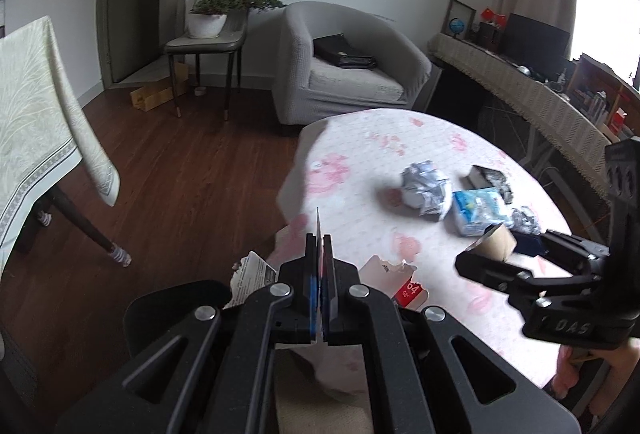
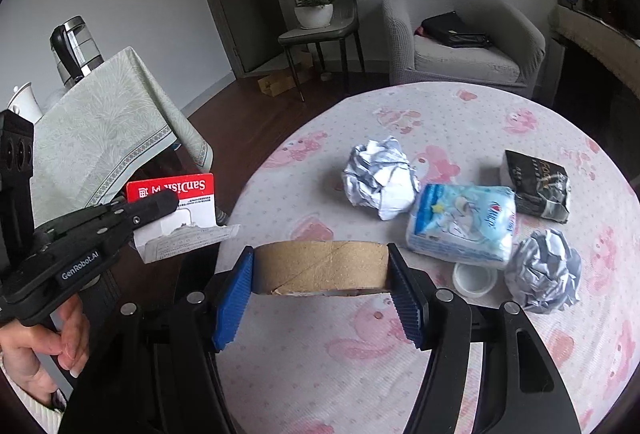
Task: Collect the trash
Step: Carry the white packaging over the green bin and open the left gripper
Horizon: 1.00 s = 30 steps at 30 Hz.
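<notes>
My left gripper [image 1: 319,254] is shut on a red-and-white SanDisk card package [image 2: 176,202], seen edge-on in the left wrist view [image 1: 319,234], held beside the round table's left edge. My right gripper [image 2: 320,266] is shut on a brown cardboard tape core [image 2: 320,266], held above the table; the core also shows in the left wrist view [image 1: 498,244]. On the pink-patterned tablecloth [image 2: 460,106] lie two crumpled paper balls [image 2: 378,176] [image 2: 544,270], a blue tissue pack [image 2: 464,224], a black wrapper [image 2: 538,184] and a small clear tape roll [image 2: 474,280].
A second table with a green cloth [image 2: 112,122] and a kettle [image 2: 74,46] stands to the left. A grey armchair [image 2: 464,34] with a black bag, a chair with a potted plant [image 2: 320,10] and a cardboard box [image 1: 154,96] stand behind on wooden floor.
</notes>
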Each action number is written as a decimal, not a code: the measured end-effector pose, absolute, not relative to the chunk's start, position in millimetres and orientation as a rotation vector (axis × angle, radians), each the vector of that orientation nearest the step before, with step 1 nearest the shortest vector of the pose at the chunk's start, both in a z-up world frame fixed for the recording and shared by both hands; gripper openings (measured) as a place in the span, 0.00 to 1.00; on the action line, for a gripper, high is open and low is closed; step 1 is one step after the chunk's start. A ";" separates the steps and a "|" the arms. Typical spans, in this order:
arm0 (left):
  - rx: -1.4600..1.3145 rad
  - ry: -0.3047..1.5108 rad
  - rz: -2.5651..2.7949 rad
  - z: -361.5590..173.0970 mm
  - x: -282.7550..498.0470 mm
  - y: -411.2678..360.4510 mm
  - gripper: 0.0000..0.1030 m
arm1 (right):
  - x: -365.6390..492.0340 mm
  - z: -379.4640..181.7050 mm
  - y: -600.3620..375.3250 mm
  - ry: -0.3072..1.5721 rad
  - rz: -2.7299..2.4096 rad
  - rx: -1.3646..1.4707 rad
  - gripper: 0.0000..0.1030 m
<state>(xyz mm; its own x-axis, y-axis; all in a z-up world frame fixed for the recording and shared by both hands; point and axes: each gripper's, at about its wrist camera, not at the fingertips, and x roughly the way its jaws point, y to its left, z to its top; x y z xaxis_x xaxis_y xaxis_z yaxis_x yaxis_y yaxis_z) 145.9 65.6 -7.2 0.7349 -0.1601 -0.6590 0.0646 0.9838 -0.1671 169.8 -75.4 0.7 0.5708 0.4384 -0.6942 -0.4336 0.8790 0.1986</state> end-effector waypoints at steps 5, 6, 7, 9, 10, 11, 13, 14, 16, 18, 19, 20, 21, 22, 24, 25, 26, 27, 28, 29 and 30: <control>-0.144 0.784 -0.073 -23.3 144.8 93.2 0.02 | 170.6 5.3 -49.8 0.804 0.572 0.016 0.63; -0.147 0.791 -0.067 -26.7 144.4 98.4 0.02 | 170.6 6.2 -45.0 0.801 0.582 0.016 0.63; -0.147 0.800 -0.059 -30.5 143.7 103.4 0.02 | 170.7 7.2 -37.9 0.797 0.595 0.014 0.63; -0.150 0.821 -0.046 -37.6 143.2 112.4 0.02 | 170.7 8.8 -26.9 0.794 0.613 0.010 0.63; -0.153 0.829 -0.041 -41.4 142.2 117.5 0.02 | 170.8 9.3 -20.1 0.793 0.626 0.007 0.63; -0.156 0.834 -0.037 -44.3 142.1 122.5 0.02 | 171.3 10.1 -14.9 0.793 0.635 0.006 0.63; -0.166 0.855 -0.025 -54.2 141.6 132.5 0.02 | 171.7 10.5 -4.0 0.793 0.654 0.002 0.63; -0.172 0.867 -0.016 -59.2 141.3 137.4 0.02 | 171.5 10.5 0.5 0.792 0.661 0.002 0.63; -0.184 0.893 -0.001 -69.8 141.5 146.5 0.02 | 172.2 9.9 11.0 0.792 0.677 0.002 0.63; -0.196 0.924 0.015 -82.5 141.8 156.4 0.02 | 172.9 7.6 20.2 0.799 0.689 0.000 0.63; -0.202 0.940 0.021 -89.2 141.8 161.0 0.02 | 173.5 5.9 25.1 0.806 0.696 -0.002 0.63; -0.205 0.954 0.026 -94.2 142.4 164.0 0.02 | 174.1 3.6 31.3 0.815 0.704 -0.007 0.63; -0.207 0.973 0.033 -100.6 142.9 167.5 0.02 | 174.6 1.9 36.0 0.822 0.711 -0.011 0.63; -0.208 0.986 0.034 -106.0 142.9 170.6 0.02 | 174.6 0.4 40.3 0.828 0.717 -0.015 0.63; -0.207 1.008 0.037 -115.2 143.3 174.8 0.02 | 174.8 -2.2 50.6 0.837 0.729 -0.024 0.63; -0.210 1.023 0.041 -121.1 143.7 177.6 0.02 | 174.8 -3.2 54.2 0.841 0.734 -0.026 0.63; -0.214 1.035 0.043 -125.8 143.8 179.6 0.02 | 174.7 -4.6 58.6 0.846 0.740 -0.026 0.63; -0.218 1.053 0.047 -131.6 143.9 182.2 0.02 | 174.4 -6.0 62.8 0.851 0.746 -0.026 0.63; -0.220 1.066 0.049 -134.5 144.8 183.4 0.02 | 174.5 -7.2 66.2 0.855 0.750 -0.027 0.63; -0.227 1.083 0.052 -140.1 144.6 185.4 0.02 | 174.5 -9.2 71.1 0.861 0.756 -0.030 0.63; -0.235 1.094 0.051 -144.2 144.2 187.8 0.02 | 174.6 -10.9 75.1 0.866 0.760 -0.034 0.63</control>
<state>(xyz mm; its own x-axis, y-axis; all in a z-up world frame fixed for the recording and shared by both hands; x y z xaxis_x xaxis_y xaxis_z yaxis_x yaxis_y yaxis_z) 144.2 187.8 -144.2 0.4601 -0.0747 -0.8847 -0.1564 0.9741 -0.1636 174.6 75.1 -10.9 0.4064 0.5892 -0.6983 -0.6153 0.7415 0.2675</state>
